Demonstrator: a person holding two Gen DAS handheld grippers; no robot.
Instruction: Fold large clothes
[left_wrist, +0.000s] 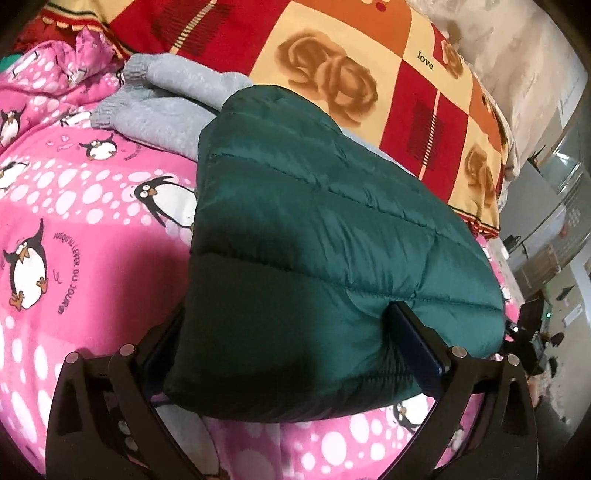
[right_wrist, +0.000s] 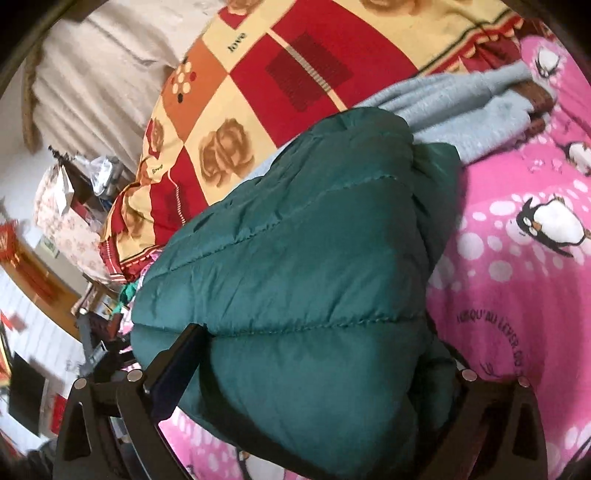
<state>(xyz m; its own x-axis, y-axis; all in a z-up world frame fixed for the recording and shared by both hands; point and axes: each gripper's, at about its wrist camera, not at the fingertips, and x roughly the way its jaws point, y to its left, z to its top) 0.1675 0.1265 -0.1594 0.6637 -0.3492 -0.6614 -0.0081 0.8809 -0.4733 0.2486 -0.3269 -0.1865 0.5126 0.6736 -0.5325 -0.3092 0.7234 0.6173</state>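
Note:
A dark green quilted puffer jacket (left_wrist: 314, 240) is folded into a thick bundle above the pink penguin bedspread (left_wrist: 81, 229). My left gripper (left_wrist: 291, 332) is shut on its near edge, the puffy fabric bulging between the two black fingers (left_wrist: 413, 328). In the right wrist view the same green jacket (right_wrist: 295, 277) fills the middle. My right gripper (right_wrist: 314, 354) is shut on its other edge, with the left finger (right_wrist: 177, 354) pressed into the fabric and the right finger mostly hidden under it.
Grey knit garments (left_wrist: 162, 107) lie behind the jacket on the bed. A red, orange and cream rose-patterned quilt (left_wrist: 332, 66) lies along the far side. The bed's edge, with furniture and room clutter (right_wrist: 62, 206) beyond it, shows at the left of the right wrist view.

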